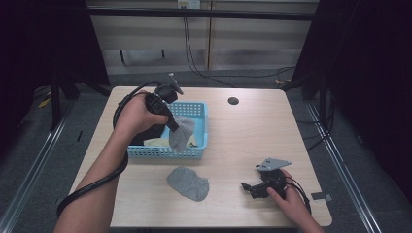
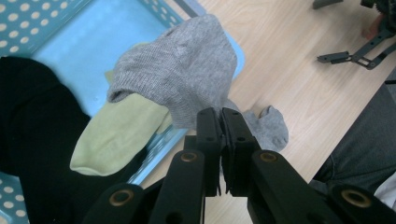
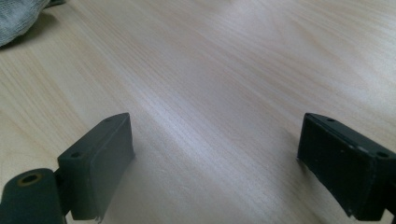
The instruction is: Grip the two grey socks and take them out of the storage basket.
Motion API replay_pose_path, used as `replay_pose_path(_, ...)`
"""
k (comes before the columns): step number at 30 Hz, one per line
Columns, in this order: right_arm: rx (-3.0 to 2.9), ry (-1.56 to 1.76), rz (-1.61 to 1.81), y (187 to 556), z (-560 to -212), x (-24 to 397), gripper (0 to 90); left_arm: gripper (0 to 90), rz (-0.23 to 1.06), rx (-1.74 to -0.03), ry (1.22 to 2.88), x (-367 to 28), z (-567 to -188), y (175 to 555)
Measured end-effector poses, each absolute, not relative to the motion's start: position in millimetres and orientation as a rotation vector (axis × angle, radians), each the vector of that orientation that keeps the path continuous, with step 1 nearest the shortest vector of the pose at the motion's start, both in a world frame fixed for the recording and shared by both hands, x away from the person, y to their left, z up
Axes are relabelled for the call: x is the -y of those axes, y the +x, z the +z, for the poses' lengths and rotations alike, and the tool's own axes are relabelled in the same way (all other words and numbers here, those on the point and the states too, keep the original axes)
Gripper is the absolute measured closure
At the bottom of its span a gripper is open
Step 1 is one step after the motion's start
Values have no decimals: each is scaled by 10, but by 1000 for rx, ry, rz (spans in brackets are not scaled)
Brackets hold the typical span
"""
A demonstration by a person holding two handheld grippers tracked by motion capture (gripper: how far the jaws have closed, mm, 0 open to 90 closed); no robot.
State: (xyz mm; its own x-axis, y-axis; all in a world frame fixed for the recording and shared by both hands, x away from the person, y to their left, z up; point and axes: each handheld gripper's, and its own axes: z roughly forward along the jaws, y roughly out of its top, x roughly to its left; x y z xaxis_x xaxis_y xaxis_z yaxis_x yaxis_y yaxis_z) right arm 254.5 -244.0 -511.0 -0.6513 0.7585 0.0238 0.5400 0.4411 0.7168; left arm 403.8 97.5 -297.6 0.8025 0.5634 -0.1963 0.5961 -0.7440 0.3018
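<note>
Pale wooden table [image 1: 243, 141] stands on grey floor [image 1: 340, 97]; dark surroundings.

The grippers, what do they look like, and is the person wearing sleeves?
Both are black tools with two flat, blocky fingers on hinged bars joined by brass-coloured rivets. The left gripper trails a thick black cable looping along the forearm. The right gripper carries a grey three-cornered plate on top. No sleeves cover the forearms; they are bare.

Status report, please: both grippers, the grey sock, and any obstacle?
Left gripper shut on grey sock, lifted over blue basket. Right gripper open, low over bare table. Second grey sock lies flat before basket; nothing blocks.
</note>
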Motion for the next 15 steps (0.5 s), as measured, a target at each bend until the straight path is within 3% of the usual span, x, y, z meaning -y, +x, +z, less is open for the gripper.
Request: replay_pose_path(15, -2395, 1110, 1026, 2550, -5111, 2438, 99, 865, -148, -773, 2645, -872, -2926, 3798)
